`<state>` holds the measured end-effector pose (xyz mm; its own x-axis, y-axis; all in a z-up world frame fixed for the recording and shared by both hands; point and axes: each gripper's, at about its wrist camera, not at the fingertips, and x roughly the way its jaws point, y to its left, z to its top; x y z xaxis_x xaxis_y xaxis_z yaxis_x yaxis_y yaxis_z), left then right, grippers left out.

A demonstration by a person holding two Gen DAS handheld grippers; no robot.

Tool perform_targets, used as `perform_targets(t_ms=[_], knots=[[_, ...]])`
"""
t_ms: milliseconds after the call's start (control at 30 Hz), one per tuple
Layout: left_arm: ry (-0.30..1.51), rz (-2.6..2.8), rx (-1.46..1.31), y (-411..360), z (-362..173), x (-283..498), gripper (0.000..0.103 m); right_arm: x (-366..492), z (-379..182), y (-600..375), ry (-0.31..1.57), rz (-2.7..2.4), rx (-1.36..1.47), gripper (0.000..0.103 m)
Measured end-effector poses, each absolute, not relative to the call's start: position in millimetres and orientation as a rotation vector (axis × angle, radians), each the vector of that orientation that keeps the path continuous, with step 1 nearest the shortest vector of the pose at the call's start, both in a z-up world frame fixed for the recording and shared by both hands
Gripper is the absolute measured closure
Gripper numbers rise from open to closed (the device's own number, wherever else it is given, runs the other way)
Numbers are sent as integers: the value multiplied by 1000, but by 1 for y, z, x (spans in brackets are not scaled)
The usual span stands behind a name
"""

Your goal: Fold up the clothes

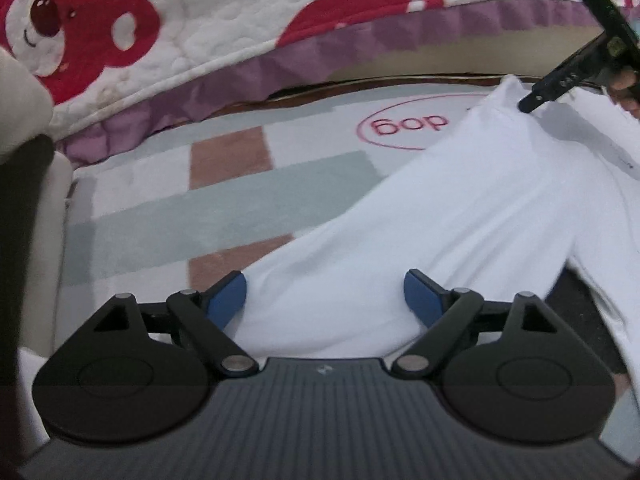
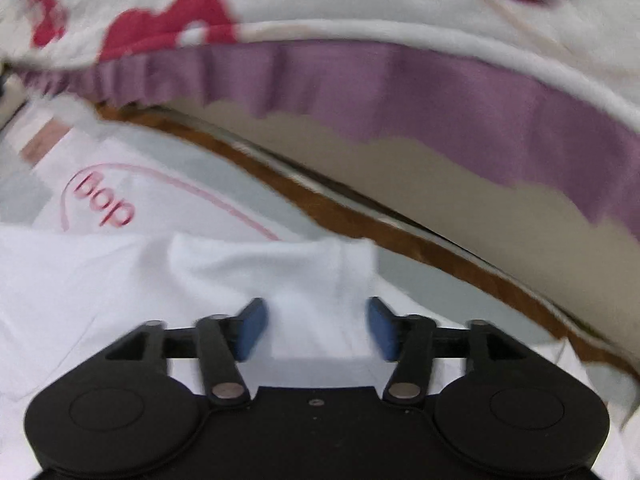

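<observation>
White garment (image 1: 460, 216) stretched diagonally across rug (image 1: 224, 184).

I have the garment (image 1: 460, 216) spread on the rug (image 1: 224, 200), running from under my left gripper (image 1: 325, 296) away toward the bed (image 1: 224, 32) that stands behind the rug. Its far end lies beside the circled word on the rug (image 1: 408, 124), and my right gripper (image 2: 316, 330) hangs over that end, a raised fold between its parted jaws. The bed's skirt (image 2: 440, 92) hangs behind, over the floor strip (image 2: 360, 224) bordering the rug
</observation>
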<state>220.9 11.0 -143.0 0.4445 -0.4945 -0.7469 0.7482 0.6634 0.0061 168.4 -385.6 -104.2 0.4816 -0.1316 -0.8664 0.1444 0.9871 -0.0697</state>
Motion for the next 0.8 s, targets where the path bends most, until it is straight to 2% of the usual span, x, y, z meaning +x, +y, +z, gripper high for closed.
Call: perform_targets(t_ms=[133,167,233,267,300,367,400,600,767,800], knots=[[772,-754,349,7,-144,220,11,160,-109,-403,1010,-194,137,23],[774,-758,345,7,-144,221,12,159,-111,-402,992,-185,134,22],[778,-779,347,6,-142,222,23,156,-114,-400,952,-157,123,23],[765,-821,364,5,-139,219,49,156,-114,-400,933,-137,119,35],[749,-854,400,0,-136,214,73,157,-113,-399,912,-107,117,58],[698,-810,539,-16,-134,200,102,159,-110,-399,889,-63,125,96],[665,-786,624,-26,-134,190,103,159,-108,-398,876,-66,116,96],[454,-616,745,-33,-127,186,103,157,-97,-396,797,-93,77,96],[415,-452,790,-25,-134,208,103,163,-98,-394,790,-128,18,97],[455,-448,759,-21,-133,215,103,166,-102,-392,804,-138,4,97]])
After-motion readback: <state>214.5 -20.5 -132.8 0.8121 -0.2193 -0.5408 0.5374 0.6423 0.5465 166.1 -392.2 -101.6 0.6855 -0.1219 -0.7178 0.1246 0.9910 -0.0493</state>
